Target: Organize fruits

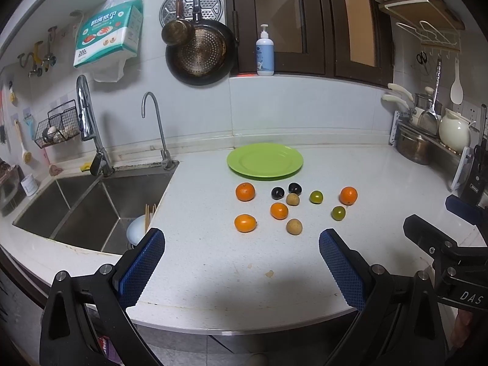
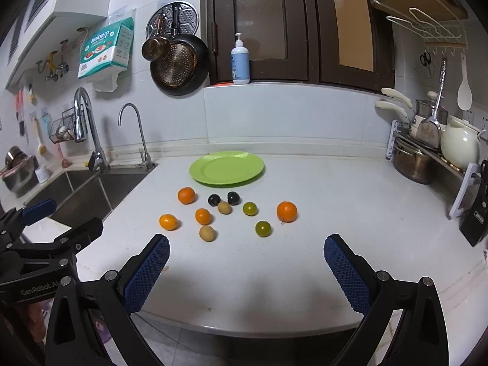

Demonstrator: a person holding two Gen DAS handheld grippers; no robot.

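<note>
An empty green plate (image 1: 264, 161) sits at the back of the white counter; it also shows in the right wrist view (image 2: 226, 168). In front of it lie several loose fruits: oranges (image 1: 245, 191) (image 2: 286, 211), two dark plums (image 1: 278, 193) (image 2: 233, 198), two green citrus (image 1: 338, 213) (image 2: 263, 228) and two tan round fruits (image 1: 294, 226) (image 2: 207, 233). My left gripper (image 1: 242, 244) is open and empty, near the counter's front edge, short of the fruits. My right gripper (image 2: 247, 250) is open and empty, also short of them.
A steel sink (image 1: 88, 204) with two taps lies left of the fruits. A dish rack with pots and a white jug (image 2: 460, 149) stands at the right. A knife block (image 2: 475, 213) is at the far right. A soap bottle (image 1: 264, 52) stands on the sill.
</note>
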